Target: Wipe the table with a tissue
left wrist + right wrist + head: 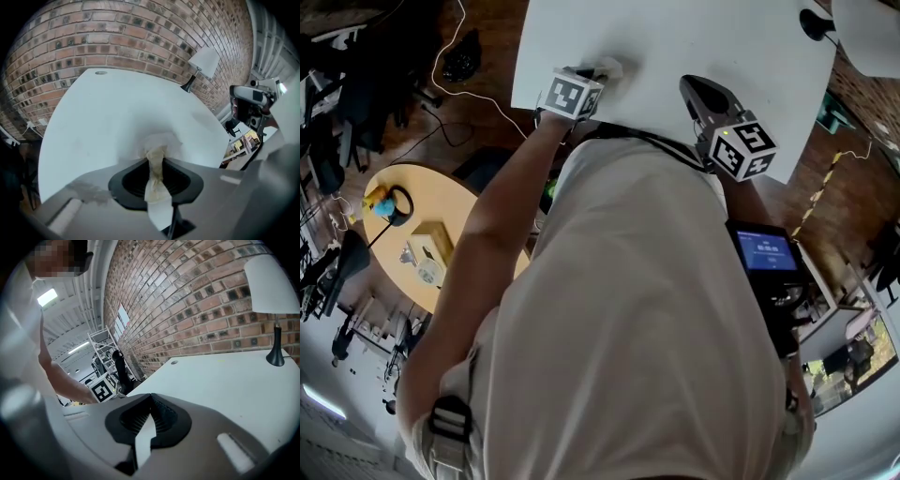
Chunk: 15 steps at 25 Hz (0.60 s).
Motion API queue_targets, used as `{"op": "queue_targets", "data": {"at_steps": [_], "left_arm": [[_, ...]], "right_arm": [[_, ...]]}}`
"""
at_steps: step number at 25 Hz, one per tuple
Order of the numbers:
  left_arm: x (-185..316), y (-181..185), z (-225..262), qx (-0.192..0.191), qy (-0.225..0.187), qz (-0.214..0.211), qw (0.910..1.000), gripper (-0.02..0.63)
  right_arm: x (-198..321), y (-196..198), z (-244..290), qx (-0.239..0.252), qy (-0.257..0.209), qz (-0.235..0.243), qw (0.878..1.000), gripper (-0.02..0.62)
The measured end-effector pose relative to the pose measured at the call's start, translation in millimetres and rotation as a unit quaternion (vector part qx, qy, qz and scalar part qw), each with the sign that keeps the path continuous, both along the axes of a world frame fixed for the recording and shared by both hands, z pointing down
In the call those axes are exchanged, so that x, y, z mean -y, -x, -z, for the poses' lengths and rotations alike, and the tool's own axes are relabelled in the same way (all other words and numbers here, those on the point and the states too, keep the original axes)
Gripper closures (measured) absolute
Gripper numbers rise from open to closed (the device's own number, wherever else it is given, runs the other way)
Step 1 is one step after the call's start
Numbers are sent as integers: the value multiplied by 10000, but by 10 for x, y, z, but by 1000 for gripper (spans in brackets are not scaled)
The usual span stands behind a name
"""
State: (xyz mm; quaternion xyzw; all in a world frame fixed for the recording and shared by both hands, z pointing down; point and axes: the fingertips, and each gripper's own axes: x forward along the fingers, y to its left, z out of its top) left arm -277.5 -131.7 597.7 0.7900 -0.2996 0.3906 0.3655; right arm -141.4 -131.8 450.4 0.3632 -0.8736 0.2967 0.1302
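Observation:
A crumpled white tissue (607, 68) lies on the white table (675, 37) near its front left edge. My left gripper (596, 81) points steeply down at it and is shut on it. In the left gripper view a twisted strip of the tissue (157, 173) runs up between the dark pads, and its bunched end (161, 142) presses on the table (108, 112). My right gripper (695, 90) hovers over the front edge to the right, its jaws together with nothing in them. In the right gripper view the right gripper (151, 398) faces the bare tabletop (220, 380).
A white-shaded lamp (862, 28) stands at the table's far right corner; it also shows as lamp (203, 62) and lamp (273, 287). A brick wall (117, 33) backs the table. Lower left of the table is a round wooden table (441, 202) with small objects, and cables cross the floor.

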Motion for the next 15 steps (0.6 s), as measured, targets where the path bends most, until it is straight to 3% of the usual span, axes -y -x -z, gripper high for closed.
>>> {"op": "queue_targets", "data": {"at_steps": [3,5,8,10,12,15], "left_arm": [[-43,206,-14,137,-54,200,9997,528],[45,508,-20,265,-316,688,9968,526],[235,1025,32,172,-743,1607,9840,525],[296,1254,22,144,-881,1967,9764,524],[314,1293,4,182,-883,2065,9743,523],[321,1039,0,103,-873,1861,9786,525]], "right_arm": [[9,2,18,12,-20,-26,10000,588],[15,-3,20,15,-28,-47,10000,588],[19,-15,2,9,-3,-71,10000,588],[8,-28,-14,14,35,-91,10000,588],[2,-43,-24,23,66,-125,9999,588],[20,-46,-14,26,68,-162,9998,588]]}}
